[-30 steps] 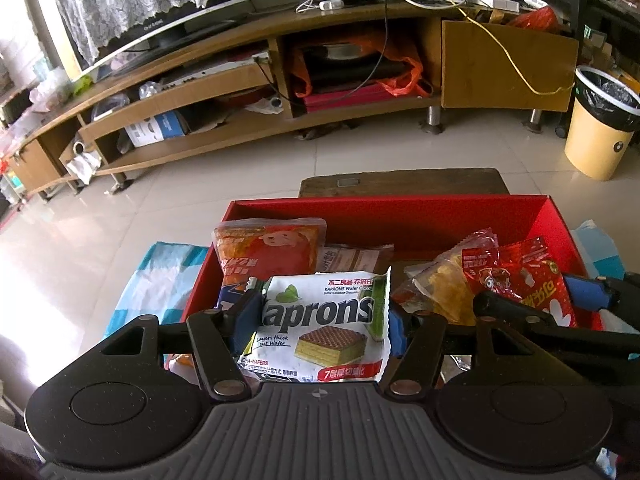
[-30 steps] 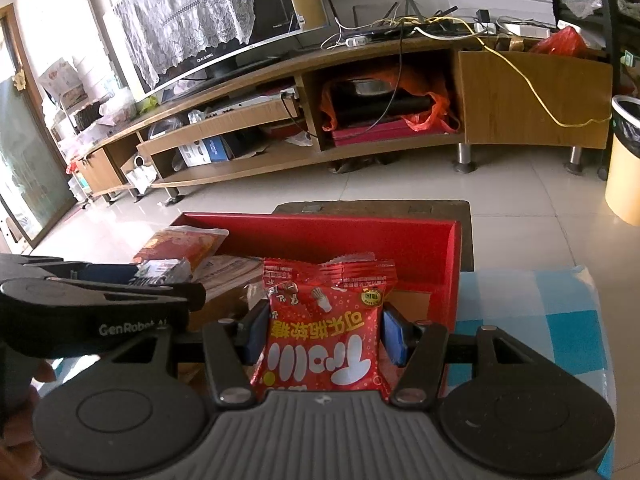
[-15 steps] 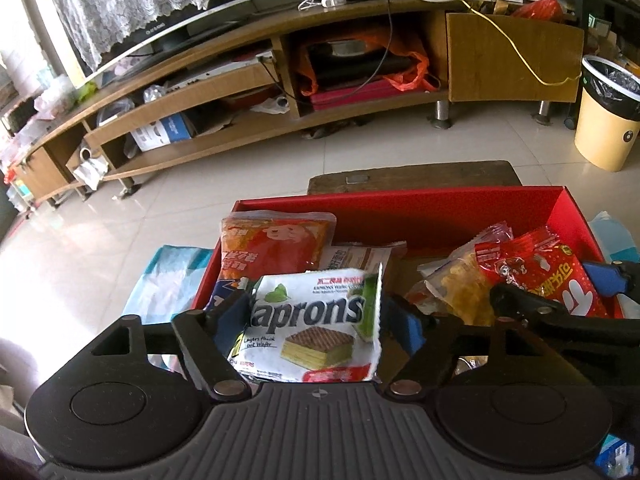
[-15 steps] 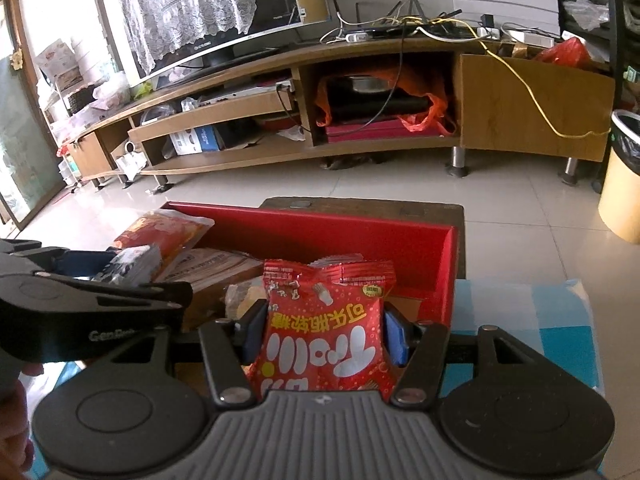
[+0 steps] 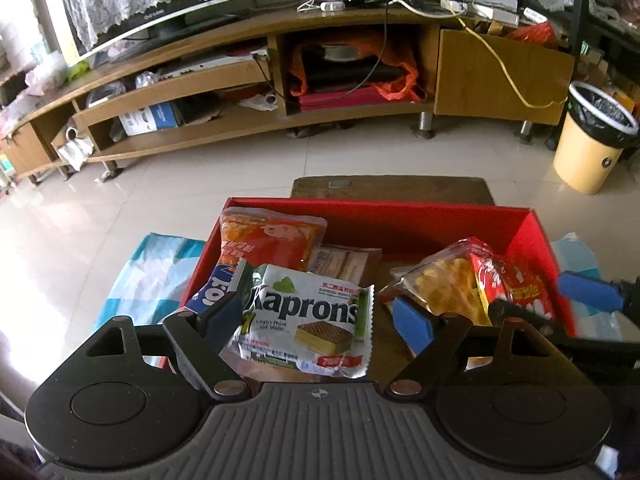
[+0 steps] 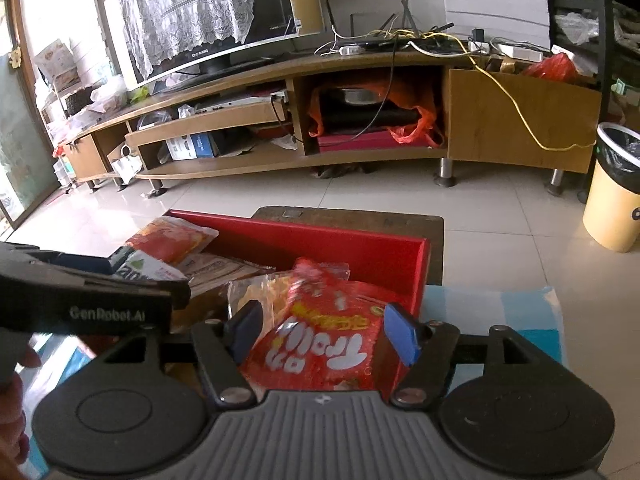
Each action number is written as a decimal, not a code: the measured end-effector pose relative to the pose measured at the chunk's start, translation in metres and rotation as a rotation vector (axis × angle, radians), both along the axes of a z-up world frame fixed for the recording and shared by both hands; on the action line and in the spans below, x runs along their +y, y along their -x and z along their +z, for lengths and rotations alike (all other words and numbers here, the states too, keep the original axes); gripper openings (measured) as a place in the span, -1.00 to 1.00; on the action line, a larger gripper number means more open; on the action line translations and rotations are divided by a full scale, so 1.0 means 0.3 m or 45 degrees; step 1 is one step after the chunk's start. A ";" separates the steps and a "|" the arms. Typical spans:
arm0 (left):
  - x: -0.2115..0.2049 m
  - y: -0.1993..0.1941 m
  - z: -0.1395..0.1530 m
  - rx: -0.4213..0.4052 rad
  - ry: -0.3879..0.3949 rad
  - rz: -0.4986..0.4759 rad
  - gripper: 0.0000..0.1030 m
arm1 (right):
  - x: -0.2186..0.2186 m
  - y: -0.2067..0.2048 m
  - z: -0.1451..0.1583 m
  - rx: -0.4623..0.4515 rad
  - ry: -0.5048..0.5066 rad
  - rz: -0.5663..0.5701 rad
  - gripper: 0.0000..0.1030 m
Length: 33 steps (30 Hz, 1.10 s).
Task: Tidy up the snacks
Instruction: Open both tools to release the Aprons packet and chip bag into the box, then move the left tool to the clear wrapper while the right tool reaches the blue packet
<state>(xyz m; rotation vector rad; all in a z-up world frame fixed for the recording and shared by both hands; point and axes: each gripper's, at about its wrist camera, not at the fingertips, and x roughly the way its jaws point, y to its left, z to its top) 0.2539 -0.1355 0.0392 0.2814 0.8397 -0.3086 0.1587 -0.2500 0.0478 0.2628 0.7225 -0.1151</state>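
The left gripper (image 5: 318, 318) has its jaws opening, and the white Kaprons wafer packet (image 5: 306, 322) lies loose between them — the right blue pad (image 5: 412, 326) stands clear of the wrapper, while the left pad sits just beside its edge. The packet rests tilted on other snacks at the near left of the red box (image 5: 400, 222). Behind it lean an orange snack bag (image 5: 272, 238) against the far left corner and a brown flat packet (image 5: 346, 264) beside it; a blue wrapper (image 5: 218, 284) peeks out at its left. The right gripper (image 6: 324, 330) also has its jaws opening, with the red Trolli candy bag (image 6: 324, 344) between them, blurred and tipped sideways, no longer squeezed. That bag sits at the near right of the box, just beside the right wall, touching a clear bag of yellow snacks (image 6: 260, 290) on its left. The box stands on a blue-and-white cloth (image 6: 500, 316) over a dark wooden worktop (image 6: 352, 216). Farther off — across the tiled floor (image 5: 240, 176) — stand a long wooden TV cabinet (image 5: 496, 68) and a yellow waste bin (image 5: 592, 140) at the right.
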 end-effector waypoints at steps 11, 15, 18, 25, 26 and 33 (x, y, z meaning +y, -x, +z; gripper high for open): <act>-0.002 0.024 0.028 -0.014 0.024 -0.015 0.73 | 0.013 0.036 0.029 -0.039 0.026 0.032 0.32; 0.020 0.024 0.029 0.007 0.032 0.003 0.73 | -0.004 0.045 0.033 -0.047 0.017 0.006 0.32; 0.046 0.034 0.035 0.022 0.040 0.011 0.73 | -0.003 0.052 0.036 -0.040 0.021 0.005 0.32; 0.118 0.112 0.023 0.081 0.024 0.003 0.73 | 0.027 0.127 0.035 -0.024 0.025 0.022 0.32; 0.129 0.129 0.017 0.100 0.018 -0.003 0.73 | 0.036 0.148 0.035 -0.020 0.024 0.029 0.32; 0.173 0.300 -0.037 0.214 -0.044 -0.120 0.73 | 0.088 0.299 0.031 0.023 -0.011 0.060 0.32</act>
